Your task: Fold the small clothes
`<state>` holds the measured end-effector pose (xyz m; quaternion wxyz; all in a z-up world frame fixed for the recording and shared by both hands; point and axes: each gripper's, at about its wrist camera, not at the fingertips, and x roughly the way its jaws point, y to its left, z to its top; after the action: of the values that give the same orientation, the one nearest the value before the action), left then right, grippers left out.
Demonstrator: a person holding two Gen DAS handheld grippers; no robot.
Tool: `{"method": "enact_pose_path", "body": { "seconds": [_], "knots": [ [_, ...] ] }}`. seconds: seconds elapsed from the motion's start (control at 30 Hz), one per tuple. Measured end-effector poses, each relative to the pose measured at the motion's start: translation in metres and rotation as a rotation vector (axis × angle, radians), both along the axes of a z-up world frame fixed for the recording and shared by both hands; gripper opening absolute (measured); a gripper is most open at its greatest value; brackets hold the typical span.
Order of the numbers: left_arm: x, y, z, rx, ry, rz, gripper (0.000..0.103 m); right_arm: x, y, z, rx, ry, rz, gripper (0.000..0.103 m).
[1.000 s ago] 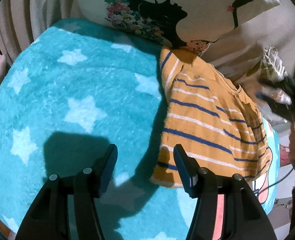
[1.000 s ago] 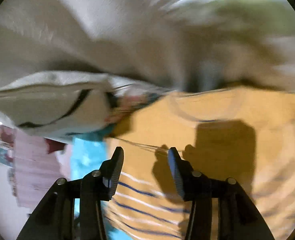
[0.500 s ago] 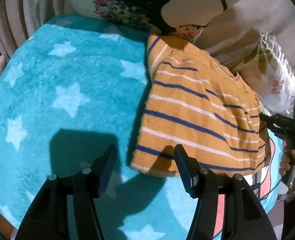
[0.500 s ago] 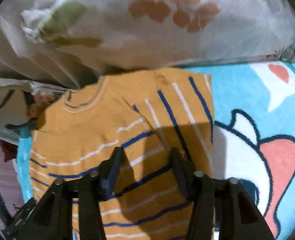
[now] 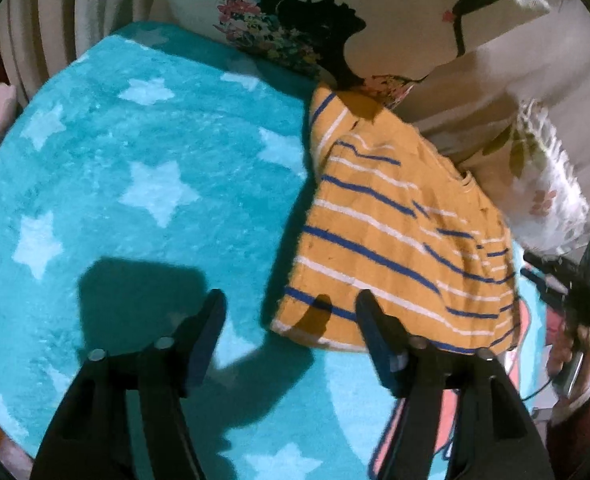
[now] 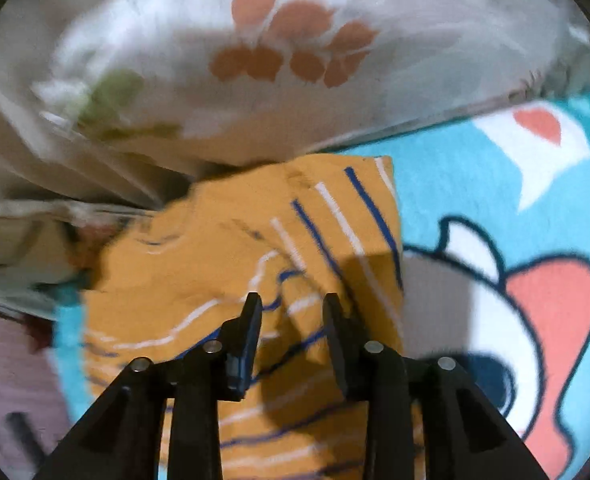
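An orange shirt (image 5: 395, 216) with blue and white stripes lies flat on a teal blanket (image 5: 155, 184), its collar toward the pillows. My left gripper (image 5: 289, 300) hovers at the shirt's near hem corner; its jaws are opening and nothing is gripped between them. My right gripper (image 6: 293, 300) points down onto the shirt (image 6: 215, 280) near its sleeve side, jaws partly apart with rumpled cloth between the fingertips, and no firm pinch is visible. From the left wrist view, that right gripper (image 5: 567, 280) sits at the shirt's far right edge.
A printed pillow (image 5: 375, 12) and a floral pillow (image 5: 547, 184) crowd the shirt's collar side. The floral pillow (image 6: 295, 40) fills the top of the right wrist view. The blanket (image 6: 475, 184) shows a cartoon print to the right. A hand (image 5: 579, 340) holds the right gripper.
The right gripper swung from the pillows down onto the shirt and its jaws narrowed; the cloth under it has rumpled. The left gripper's jaws spread wider at the hem corner.
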<state>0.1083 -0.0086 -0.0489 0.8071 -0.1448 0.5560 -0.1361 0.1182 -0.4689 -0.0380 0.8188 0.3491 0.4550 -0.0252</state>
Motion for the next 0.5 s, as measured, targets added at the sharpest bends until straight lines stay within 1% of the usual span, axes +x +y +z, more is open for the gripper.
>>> {"method": "enact_pose_path", "body": {
  "seconds": [0.03, 0.1, 0.17, 0.23, 0.27, 0.3, 0.4, 0.47, 0.5],
  "knots": [
    [-0.001, 0.001, -0.001, -0.027, 0.001, -0.003, 0.070, -0.012, -0.003, 0.001, 0.027, -0.019, -0.001, 0.047],
    [-0.004, -0.002, -0.007, -0.107, 0.017, -0.020, 0.071, -0.040, -0.008, -0.001, 0.100, -0.053, 0.004, 0.052],
    [-0.009, -0.007, -0.014, -0.196, 0.039, -0.039, 0.075, -0.068, -0.013, -0.010, 0.167, -0.058, 0.017, 0.055],
    [-0.015, -0.014, -0.020, -0.255, 0.053, -0.058, 0.081, -0.095, -0.012, -0.023, 0.218, -0.054, 0.030, 0.058],
    [-0.017, -0.020, -0.025, -0.275, 0.065, -0.069, 0.082, -0.108, -0.009, -0.031, 0.232, -0.041, 0.042, 0.058],
    [-0.018, -0.025, -0.030, -0.288, 0.079, -0.076, 0.083, -0.109, 0.004, -0.039, 0.238, -0.030, 0.044, 0.059],
    [-0.016, -0.037, -0.047, -0.348, 0.141, -0.073, 0.083, -0.128, 0.018, -0.062, 0.321, -0.004, 0.039, 0.060],
    [-0.014, -0.037, -0.048, -0.376, 0.138, -0.062, 0.086, -0.135, 0.023, -0.074, 0.374, -0.004, 0.025, 0.060],
    [-0.012, -0.037, -0.048, -0.376, 0.141, -0.065, 0.087, -0.134, 0.027, -0.082, 0.411, -0.009, 0.013, 0.060]
  ]
}}
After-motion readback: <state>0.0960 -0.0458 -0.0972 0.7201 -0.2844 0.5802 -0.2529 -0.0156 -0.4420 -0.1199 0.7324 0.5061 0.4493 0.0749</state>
